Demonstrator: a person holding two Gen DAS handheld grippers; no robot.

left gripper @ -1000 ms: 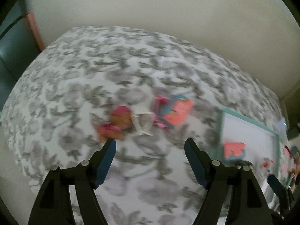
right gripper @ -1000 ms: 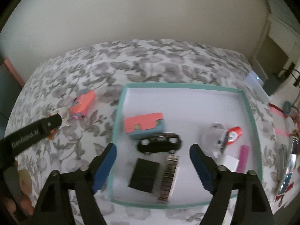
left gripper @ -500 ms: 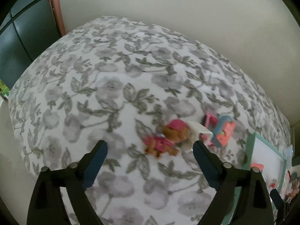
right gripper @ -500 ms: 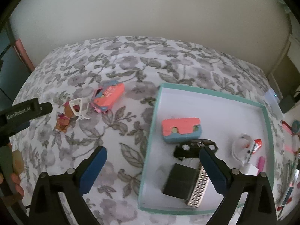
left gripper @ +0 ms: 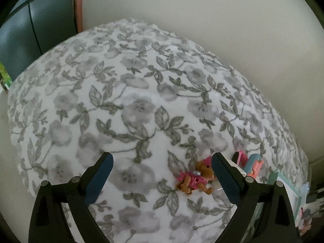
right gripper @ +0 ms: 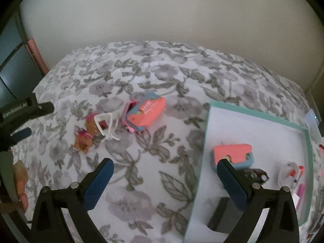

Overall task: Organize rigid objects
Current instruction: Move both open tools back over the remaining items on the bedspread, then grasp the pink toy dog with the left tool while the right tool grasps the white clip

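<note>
1. A brown toy dog (right gripper: 86, 136) in pink is lying on the floral bedspread (right gripper: 162, 77), touching a white plastic frame (right gripper: 106, 126).
2. A coral-and-blue toy car (right gripper: 144, 114) is lying tilted near the tray's (right gripper: 204, 141) left edge.
3. A coral-and-blue block (right gripper: 232, 155) is resting inside the tray.

The left gripper (left gripper: 161, 177) hangs over a grey floral cloth (left gripper: 131, 101), its jaws opening — nothing lies between the blue pads. At four o'clock a small brown toy dog in pink (left gripper: 193, 179) lies on the cloth just beside the right finger, partly hidden by it. Past it sits a pink-and-blue toy (left gripper: 252, 165) — and a teal-rimmed tray (left gripper: 291, 190) at the edge.
</note>
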